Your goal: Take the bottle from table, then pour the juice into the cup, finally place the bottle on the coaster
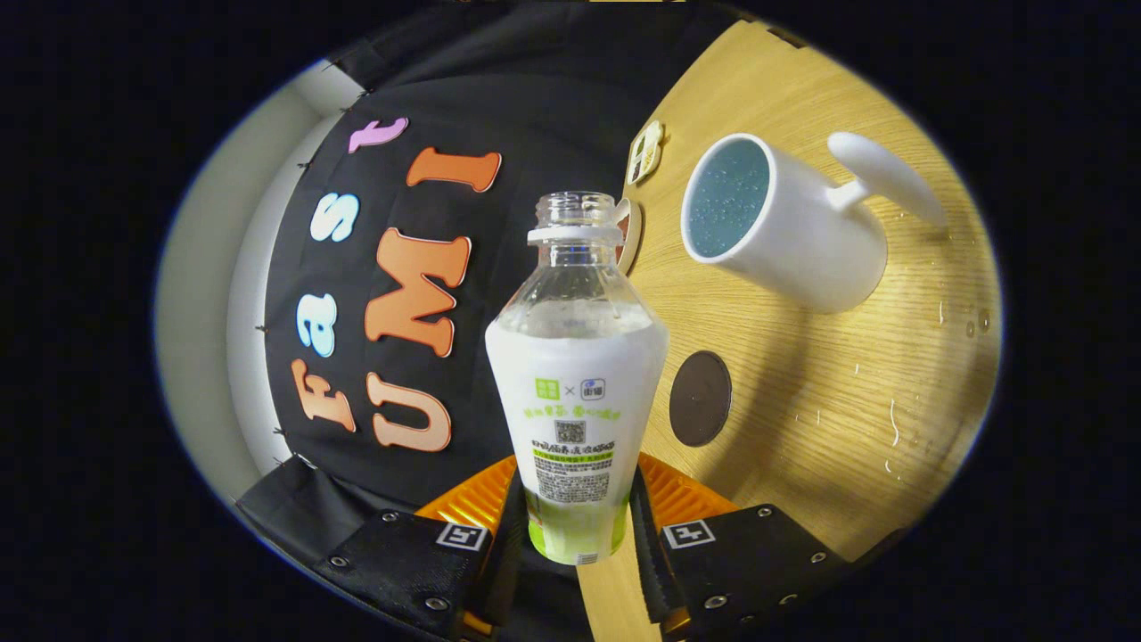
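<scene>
An uncapped clear bottle (575, 374) with a white label stands between my fingers, and my gripper (575, 526) is shut on its lower body. The view is rolled sideways, so the wooden table (829, 392) runs up the right. A white cup (784, 223) with a long handle and a blue inside sits on the table beyond the bottle's mouth, apart from it. A dark round coaster (700, 399) lies on the table just right of the bottle's body. Whether liquid is leaving the bottle cannot be told.
A small pale card-like object (645, 152) lies near the table's far edge, beside the booth wall. A brown-rimmed disc (629, 234) peeks out behind the bottle's neck. Several droplets (891, 419) dot the wood past the cup.
</scene>
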Tool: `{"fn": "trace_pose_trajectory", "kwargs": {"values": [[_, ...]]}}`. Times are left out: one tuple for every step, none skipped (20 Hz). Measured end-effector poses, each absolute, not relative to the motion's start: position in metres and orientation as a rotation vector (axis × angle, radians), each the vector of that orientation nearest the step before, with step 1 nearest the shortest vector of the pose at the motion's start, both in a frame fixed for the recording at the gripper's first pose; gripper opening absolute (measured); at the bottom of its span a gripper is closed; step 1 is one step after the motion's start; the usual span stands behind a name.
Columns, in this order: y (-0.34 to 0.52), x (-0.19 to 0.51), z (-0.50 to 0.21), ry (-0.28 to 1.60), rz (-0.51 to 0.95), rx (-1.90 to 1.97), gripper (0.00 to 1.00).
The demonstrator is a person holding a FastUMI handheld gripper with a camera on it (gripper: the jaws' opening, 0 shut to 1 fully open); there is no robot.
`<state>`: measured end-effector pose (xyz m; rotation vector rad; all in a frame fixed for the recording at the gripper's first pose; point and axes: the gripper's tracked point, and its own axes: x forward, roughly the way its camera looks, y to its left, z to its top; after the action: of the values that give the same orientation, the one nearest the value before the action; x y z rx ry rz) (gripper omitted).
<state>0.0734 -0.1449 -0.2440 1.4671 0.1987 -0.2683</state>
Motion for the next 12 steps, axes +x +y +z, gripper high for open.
{"fn": "trace_pose_trajectory", "kwargs": {"values": [[-0.146,0.072,-0.242,0.189,-0.272,1.490,0.57],[-0.146,0.072,-0.241,0.182,-0.271,1.514,0.57],[-0.147,0.071,-0.239,0.171,-0.272,1.537,0.57],[-0.149,0.070,-0.238,0.165,-0.273,1.558,0.57],[-0.152,0.068,-0.238,0.159,-0.279,1.576,0.57],[-0.152,0.068,-0.237,0.154,-0.284,1.593,0.57],[-0.155,0.067,-0.234,0.144,-0.286,1.614,0.57],[-0.157,0.067,-0.232,0.125,-0.281,1.633,0.57],[-0.159,0.066,-0.232,0.118,-0.275,1.648,0.57],[-0.160,0.064,-0.234,0.119,-0.276,1.665,0.57],[-0.161,0.064,-0.235,0.116,-0.278,1.683,0.57],[-0.163,0.064,-0.233,0.105,-0.281,1.708,0.57]]}}
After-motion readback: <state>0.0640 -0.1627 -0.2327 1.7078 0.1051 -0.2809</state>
